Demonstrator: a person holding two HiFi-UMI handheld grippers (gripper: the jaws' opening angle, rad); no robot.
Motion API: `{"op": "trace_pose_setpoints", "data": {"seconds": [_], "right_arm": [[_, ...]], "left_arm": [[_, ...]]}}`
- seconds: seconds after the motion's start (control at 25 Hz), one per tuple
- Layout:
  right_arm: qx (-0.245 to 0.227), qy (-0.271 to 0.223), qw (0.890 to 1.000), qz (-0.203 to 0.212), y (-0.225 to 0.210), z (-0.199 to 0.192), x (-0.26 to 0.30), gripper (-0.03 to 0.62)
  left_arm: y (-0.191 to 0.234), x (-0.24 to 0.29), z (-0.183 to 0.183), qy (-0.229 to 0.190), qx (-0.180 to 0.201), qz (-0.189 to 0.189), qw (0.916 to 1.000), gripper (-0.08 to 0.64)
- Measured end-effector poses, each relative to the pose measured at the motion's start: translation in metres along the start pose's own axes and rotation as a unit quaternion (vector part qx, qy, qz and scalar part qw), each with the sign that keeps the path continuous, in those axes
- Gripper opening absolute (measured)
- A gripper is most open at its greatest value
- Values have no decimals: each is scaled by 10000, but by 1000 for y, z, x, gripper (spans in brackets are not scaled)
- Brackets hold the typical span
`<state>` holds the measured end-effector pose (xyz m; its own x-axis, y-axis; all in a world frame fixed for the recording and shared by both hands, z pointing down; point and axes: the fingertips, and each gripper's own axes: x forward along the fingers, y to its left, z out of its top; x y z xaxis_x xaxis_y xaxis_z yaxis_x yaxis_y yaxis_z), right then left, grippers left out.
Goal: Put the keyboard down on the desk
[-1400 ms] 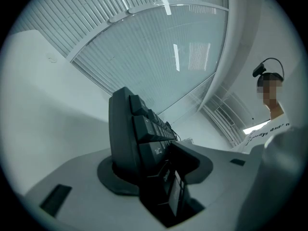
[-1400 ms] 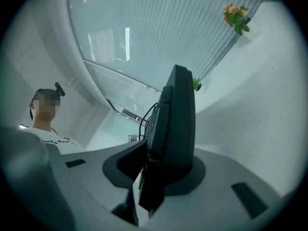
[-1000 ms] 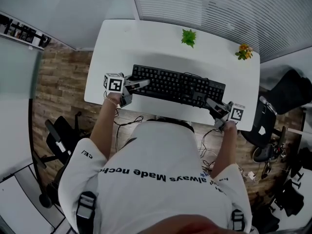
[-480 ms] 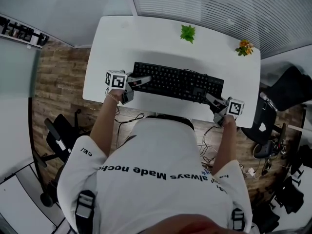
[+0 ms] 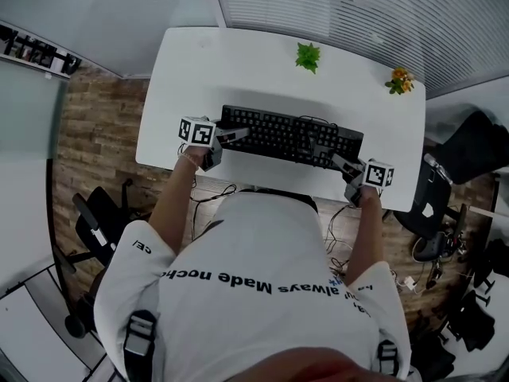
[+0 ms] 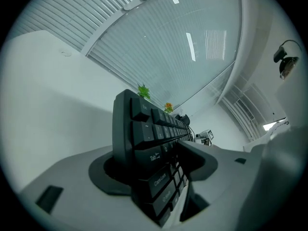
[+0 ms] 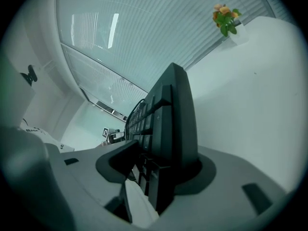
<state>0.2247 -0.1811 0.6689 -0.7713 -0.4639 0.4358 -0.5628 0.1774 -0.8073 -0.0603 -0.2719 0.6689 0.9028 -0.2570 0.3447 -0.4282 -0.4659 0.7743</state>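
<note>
A black keyboard [image 5: 290, 136] lies lengthwise on the white desk [image 5: 238, 62], near its front edge. My left gripper [image 5: 238, 134] is at the keyboard's left end and my right gripper [image 5: 332, 159] at its right end. In the left gripper view the keyboard [image 6: 144, 129] runs between the jaws of the left gripper [image 6: 154, 162], with a dark gap on the key side. In the right gripper view the keyboard [image 7: 168, 124] stands between the jaws of the right gripper [image 7: 159, 167], loosely. Both pairs of jaws have just been opening and no longer press on the ends.
A small green plant [image 5: 308, 56] and a pot of orange flowers [image 5: 400, 79] stand along the desk's far side. The keyboard's cable [image 5: 314, 122] loops over its back edge. An office chair [image 5: 95, 221] is on the floor at left, dark gear [image 5: 469, 150] at right.
The keyboard has come down onto the desk together with both grippers. Both grippers have tipped further downward and their jaws stand wider than before.
</note>
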Motion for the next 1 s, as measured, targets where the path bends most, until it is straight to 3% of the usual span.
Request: {"op": "trace_pose_setpoints", "data": {"seconds": [0.4,1.0], "right_arm": [[-40,132,9982,-576,-24,-5,16,328],[150,315,9920,-1215,-52,-23,29,388]], "left_arm": [[17,10,-14,218,-205,248,9992,321],[42,9,-29,349,-49,942,9949,357]]}}
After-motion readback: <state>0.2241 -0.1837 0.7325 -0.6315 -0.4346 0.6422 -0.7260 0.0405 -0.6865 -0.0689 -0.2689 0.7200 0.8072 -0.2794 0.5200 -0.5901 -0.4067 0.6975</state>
